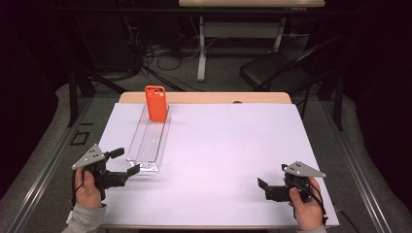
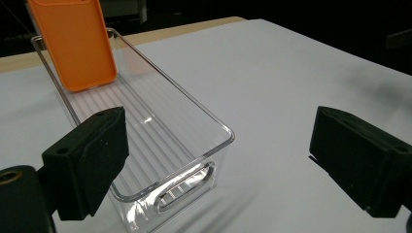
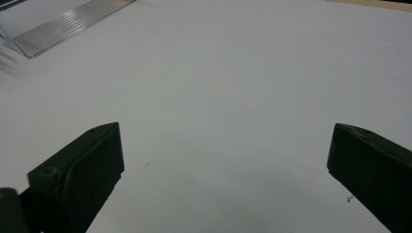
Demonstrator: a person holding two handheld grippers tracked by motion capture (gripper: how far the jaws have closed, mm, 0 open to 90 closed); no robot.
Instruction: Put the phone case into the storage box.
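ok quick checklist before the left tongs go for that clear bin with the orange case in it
1. Left tongs open: ok, jaws spread wide.
2. Lined up with the clear bin: ok, its near end sits between the jaws.
3. Contact with the bin: not ok yet, both jaws apart from its walls.
4. Orange case settled: ok, it leans upright at the bin's far end.
5. Right tongs out of the way: ok, open over bare white table.
6. How firmly the case rests: cannot tell.
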